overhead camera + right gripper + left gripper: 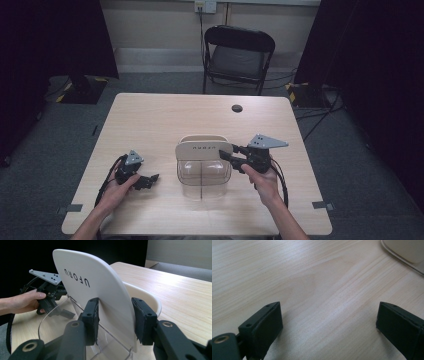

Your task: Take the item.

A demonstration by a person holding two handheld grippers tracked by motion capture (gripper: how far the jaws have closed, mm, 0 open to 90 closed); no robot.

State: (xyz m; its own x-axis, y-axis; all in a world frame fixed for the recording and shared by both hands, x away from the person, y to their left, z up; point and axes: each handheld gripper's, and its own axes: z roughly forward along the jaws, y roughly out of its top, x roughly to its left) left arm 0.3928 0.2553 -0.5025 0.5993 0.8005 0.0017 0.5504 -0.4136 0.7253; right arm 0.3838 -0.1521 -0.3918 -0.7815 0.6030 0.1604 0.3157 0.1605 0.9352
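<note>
1. The wooden table (pixel 150 120) spreads out in front of me, its pale grain running under both of my arms. A folding chair (pixel 239 56) stands beyond its far edge.
2. Near the middle of the table sits the clear plastic container (pixel 202 175), with a divider down its centre and a beige base (pixel 202 138) showing behind it.
3. Its white lid (pixel 100 295) stands tilted up on edge over the container, lettering facing my left side. A corner of the beige base also shows at the top right of my left gripper view.
4. My right gripper (pixel 226 154) comes in from the right side of the container and is clamped on the lid's edge, one pad on each face of the white panel.
5. My left gripper (pixel 152 178) rests low on the table to the left of the container, well apart from it, pointing toward it. Its jaws stand wide with nothing but bare wood between them.
6. A small dark round grommet (pixel 237 108) sits in the table's far right part.
</note>
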